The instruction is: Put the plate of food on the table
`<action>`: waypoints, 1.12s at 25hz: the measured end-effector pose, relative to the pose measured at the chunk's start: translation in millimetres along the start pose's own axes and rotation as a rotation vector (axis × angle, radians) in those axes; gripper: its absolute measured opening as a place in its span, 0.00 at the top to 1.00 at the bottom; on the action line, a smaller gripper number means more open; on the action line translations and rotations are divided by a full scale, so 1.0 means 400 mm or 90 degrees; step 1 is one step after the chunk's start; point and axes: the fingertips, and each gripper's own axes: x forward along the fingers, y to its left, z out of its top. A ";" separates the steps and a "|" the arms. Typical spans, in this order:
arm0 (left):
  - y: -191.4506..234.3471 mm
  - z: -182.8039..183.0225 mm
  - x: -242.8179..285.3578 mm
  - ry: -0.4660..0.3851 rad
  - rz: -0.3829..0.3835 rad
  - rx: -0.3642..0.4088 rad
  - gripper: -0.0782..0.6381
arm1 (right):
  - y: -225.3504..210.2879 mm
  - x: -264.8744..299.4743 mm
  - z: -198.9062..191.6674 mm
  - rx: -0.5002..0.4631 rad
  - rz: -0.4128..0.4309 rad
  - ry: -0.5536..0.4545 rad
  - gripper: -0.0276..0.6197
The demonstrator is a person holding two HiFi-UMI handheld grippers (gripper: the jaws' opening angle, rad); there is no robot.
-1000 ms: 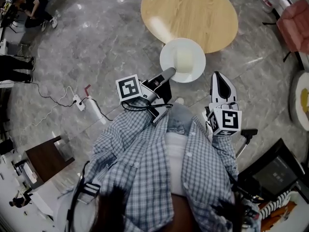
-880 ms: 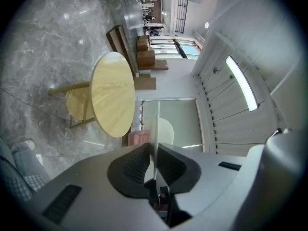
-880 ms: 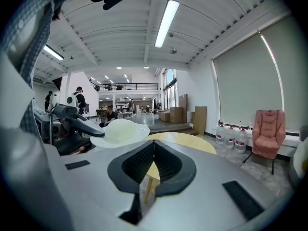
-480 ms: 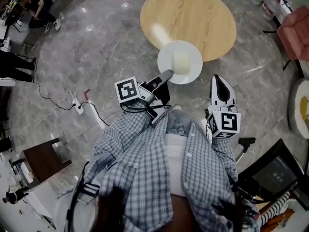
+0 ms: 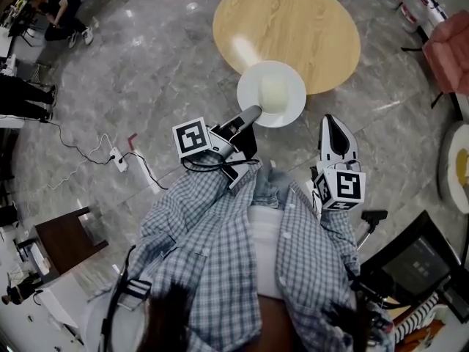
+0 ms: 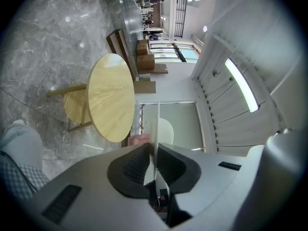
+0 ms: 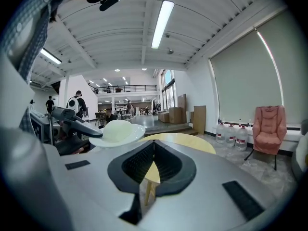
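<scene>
Far left on the floor lies a power strip, well clear of my path. Left claw: closed on the near-left rim of the plate; its own view shows the rim edge-on, pinched between the two pads, so the grip is thin and sits at the edge only. The plate reaches forward and right from that claw and is held about level, with the pale mound of food sitting at its middle. The plate is in the air, not yet set down. The desk, round and wooden, lies straight ahead past the plate's far rim. From the head view the far rim overlaps the desk's near edge. The right gripper view shows the plate above the level of the desk top and to the left of it. Judgement: the coming move is forward along the left claw's line, then down, and I need more of the plate over the top before lowering. Right claw: closed on nothing, beside the plate on its right, apart from it and no help to the carry. A pink chair is at the far right, well away.
</scene>
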 end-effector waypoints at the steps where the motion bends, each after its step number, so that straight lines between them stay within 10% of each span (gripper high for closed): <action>1: 0.000 -0.001 0.000 -0.001 0.001 -0.001 0.85 | -0.004 0.000 0.002 0.012 0.000 -0.003 0.95; 28: -0.008 0.166 0.204 0.040 0.018 -0.016 0.85 | -0.085 0.216 0.090 -0.007 -0.016 0.005 0.95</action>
